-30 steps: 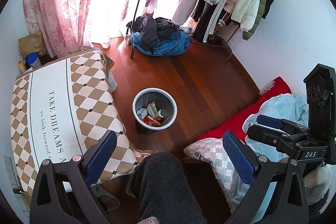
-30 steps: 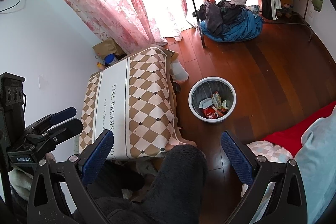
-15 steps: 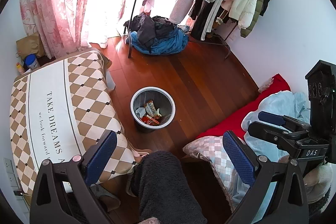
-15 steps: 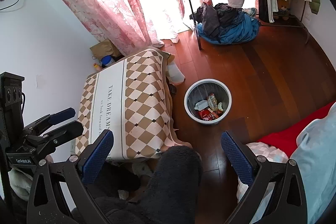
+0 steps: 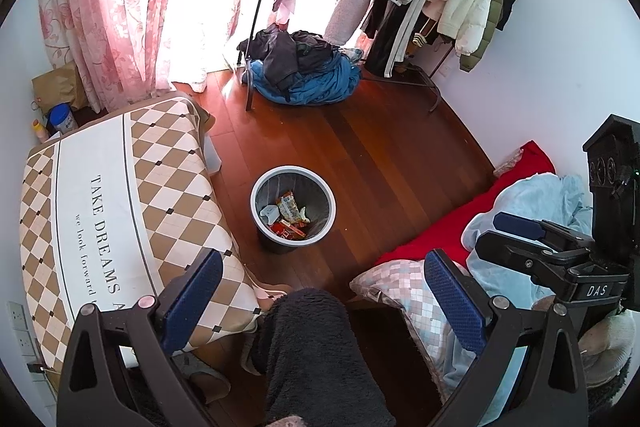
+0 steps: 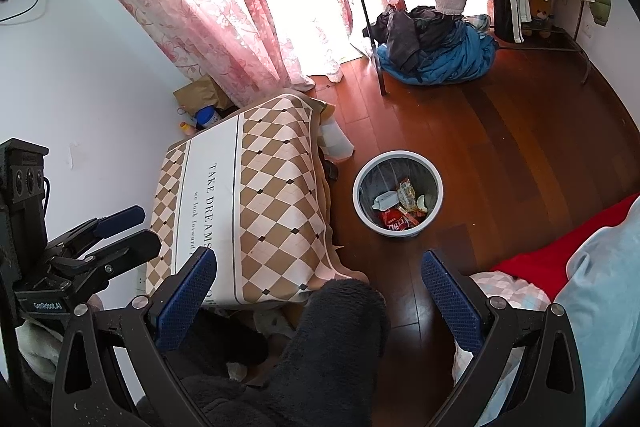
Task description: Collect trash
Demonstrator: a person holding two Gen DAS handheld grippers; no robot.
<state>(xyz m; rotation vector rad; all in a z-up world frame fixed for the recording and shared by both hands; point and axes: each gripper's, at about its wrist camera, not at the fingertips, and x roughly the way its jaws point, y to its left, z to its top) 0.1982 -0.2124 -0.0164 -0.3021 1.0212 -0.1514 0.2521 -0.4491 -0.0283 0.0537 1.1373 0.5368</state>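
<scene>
We are seeing our fleece-clad leg [image 5: 320, 355] hiding the floor beneath; wrappers [image 6: 404, 203] in the bin [image 6: 362, 203] are looking too small to identify.

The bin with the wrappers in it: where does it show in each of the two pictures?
Left wrist view: bin at centre, on the floor, right of the checked cloth.
Right wrist view: bin right of centre.
Shared landmark: the checked cloth, left of the bin in both.
</scene>
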